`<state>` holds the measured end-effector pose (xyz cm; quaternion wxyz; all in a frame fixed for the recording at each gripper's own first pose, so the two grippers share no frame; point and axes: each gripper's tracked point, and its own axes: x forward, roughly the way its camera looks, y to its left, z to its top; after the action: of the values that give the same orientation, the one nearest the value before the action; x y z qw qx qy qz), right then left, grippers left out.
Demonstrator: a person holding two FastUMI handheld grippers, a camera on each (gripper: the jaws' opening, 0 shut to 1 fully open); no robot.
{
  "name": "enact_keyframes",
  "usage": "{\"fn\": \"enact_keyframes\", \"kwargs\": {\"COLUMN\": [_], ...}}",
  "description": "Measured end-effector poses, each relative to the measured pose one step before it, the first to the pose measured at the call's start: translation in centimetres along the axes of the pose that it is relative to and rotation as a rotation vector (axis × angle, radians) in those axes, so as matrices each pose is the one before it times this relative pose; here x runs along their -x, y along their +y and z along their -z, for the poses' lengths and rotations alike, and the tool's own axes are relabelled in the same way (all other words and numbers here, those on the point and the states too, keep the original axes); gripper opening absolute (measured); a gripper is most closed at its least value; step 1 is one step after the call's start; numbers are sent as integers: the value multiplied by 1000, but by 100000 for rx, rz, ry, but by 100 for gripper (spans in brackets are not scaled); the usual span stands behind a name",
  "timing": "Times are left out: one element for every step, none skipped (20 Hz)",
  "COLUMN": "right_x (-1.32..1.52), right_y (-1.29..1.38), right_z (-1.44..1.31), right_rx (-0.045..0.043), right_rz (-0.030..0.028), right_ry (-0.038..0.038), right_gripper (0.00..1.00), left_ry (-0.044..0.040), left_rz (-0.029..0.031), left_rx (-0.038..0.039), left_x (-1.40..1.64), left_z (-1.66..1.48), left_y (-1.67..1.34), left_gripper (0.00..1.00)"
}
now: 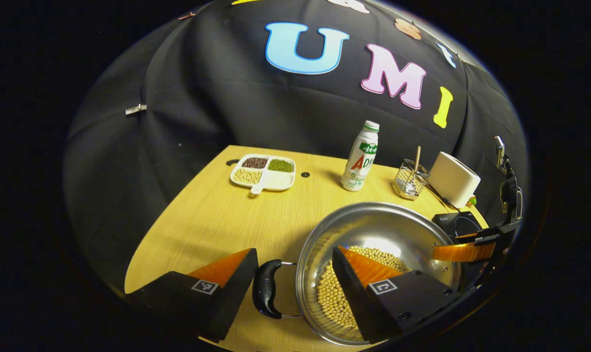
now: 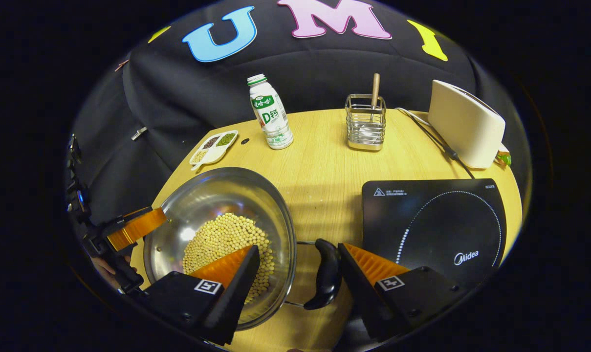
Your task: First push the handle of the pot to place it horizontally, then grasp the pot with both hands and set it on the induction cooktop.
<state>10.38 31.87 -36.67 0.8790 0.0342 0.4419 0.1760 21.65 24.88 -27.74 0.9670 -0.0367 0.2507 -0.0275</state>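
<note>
With both grippers spread wide astride the rim, left gripper (image 1: 291, 274) and right gripper (image 2: 297, 266) each bracketing a side handle (image 2: 327, 274), pot (image 2: 227, 230) of beans near table's (image 2: 319, 161) front edge beside cooktop (image 2: 434, 225): judged heavy, rigid, slippery; grip handles.

Pot (image 2: 222, 230) on the table (image 2: 319, 171), beans (image 2: 227, 244) inside, handle (image 2: 327, 274) sticking out right. Cooktop (image 2: 434, 225) just right of that handle. Along the far edge, left to right: divided dish (image 2: 213, 146), bottle (image 2: 271, 112), wire holder (image 2: 366, 122), toaster (image 2: 464, 124). Toaster behind the cooktop; dish behind the pot.
</note>
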Motion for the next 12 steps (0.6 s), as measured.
{"fn": "enact_keyframes", "kwargs": {"right_x": [-210,-379,-215,-241,-184,-330,-139,-450,-410,-221,-357,-196], "right_y": [21,-53,104,69,105,152,92,-78,16,-157,-65,-109], "right_z": [-202,127,-142,57,151,46,7,110,357,378,640,233], "right_rx": [408,591,351,277,352,192,236,526,520,380,140,182], "right_rz": [1137,1120,652,393,-30,102,-52,991,295,533,409,586], "right_ry": [-1052,269,-249,341,231,-31,60,359,1486,1745,1964,1393], "right_gripper": [99,99,99,99,99,99,98,97,96,91,87,78], "left_ry": [2062,1436,1163,929,1741,2637,1636,502,94,917,1324,1453], "left_rz": [56,-117,-90,188,898,-1030,-88,229,1262,966,755,253], "left_rx": [-86,146,706,698,130,-590,250,815,1470,757,74,-415], "left_x": [-344,-347,-281,-216,-162,-81,-149,-40,-83,-64,-24,41], "left_z": [526,393,347,215,521,630,421,307,9,252,445,306], "left_y": [302,321,293,247,32,514,527,297,-62,-35,35,87], "left_gripper": [95,95,94,95,93,91,85,83,77,76,73,72]}}
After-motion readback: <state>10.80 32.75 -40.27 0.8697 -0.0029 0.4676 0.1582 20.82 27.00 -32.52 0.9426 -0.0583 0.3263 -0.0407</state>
